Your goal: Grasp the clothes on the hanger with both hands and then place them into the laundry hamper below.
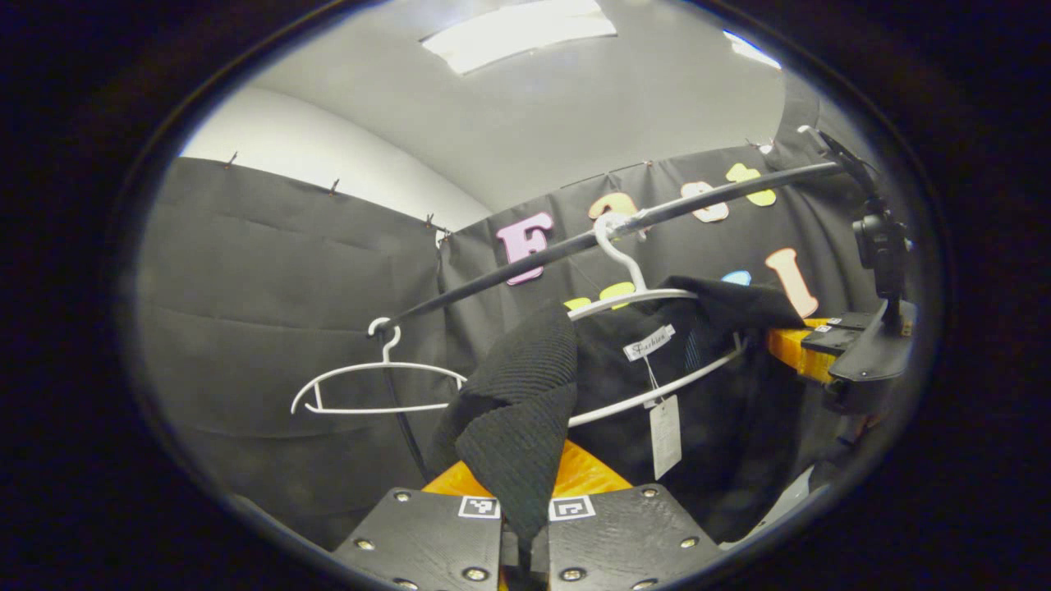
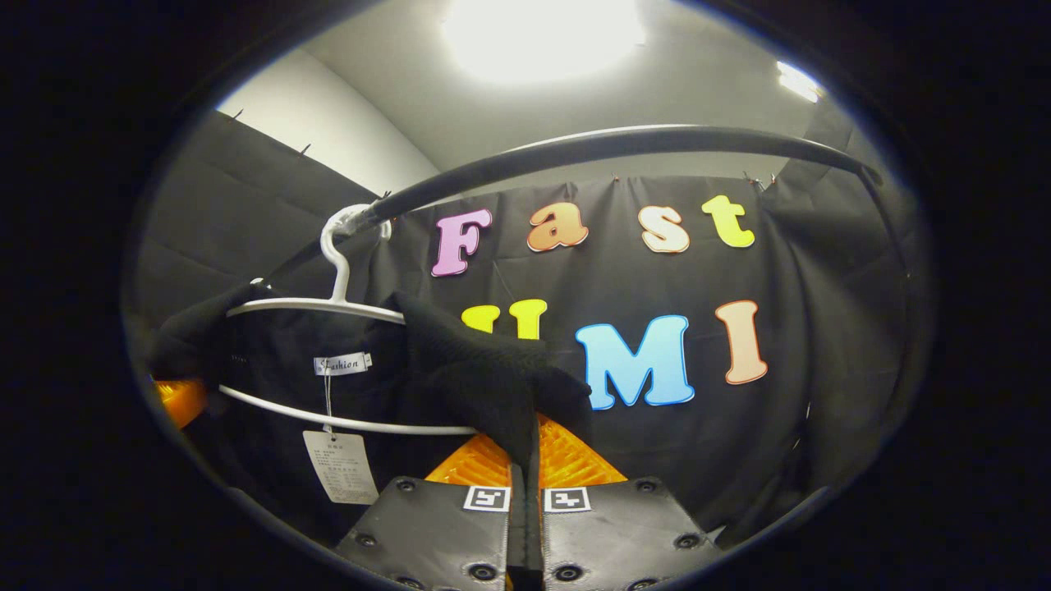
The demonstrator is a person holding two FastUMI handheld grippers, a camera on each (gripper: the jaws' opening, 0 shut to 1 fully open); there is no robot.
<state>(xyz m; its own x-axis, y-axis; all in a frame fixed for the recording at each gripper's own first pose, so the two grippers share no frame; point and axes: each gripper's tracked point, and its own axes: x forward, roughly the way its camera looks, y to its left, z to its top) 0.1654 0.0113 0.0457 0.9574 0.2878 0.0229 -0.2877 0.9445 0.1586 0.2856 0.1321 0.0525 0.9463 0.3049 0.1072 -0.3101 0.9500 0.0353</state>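
**Both shoulders pinched, garment not yet off the hanger**

You have the grasp made; the lifting-off and the drop into the hamper are what I judge is left. The black ribbed knit garment (image 1: 525, 410) hangs on the white wire hanger (image 1: 632, 295), which hooks over the dark clothes rail (image 1: 509, 271); its paper swing tag (image 1: 665, 435) dangles at the collar. Your left gripper (image 1: 524, 542) has its fingers closed nearly together with a fold of one shoulder squeezed between them; in the right gripper view your right gripper (image 2: 525, 525) is likewise pressed tight on the other shoulder, the knit bunched up just above the tips. From the left gripper view the right gripper can be seen at the far shoulder, at about the height of the hanger's arm; both tools point slightly upward toward the rail. An empty white hanger (image 1: 378, 386) hangs further along the rail, apart from the garment.
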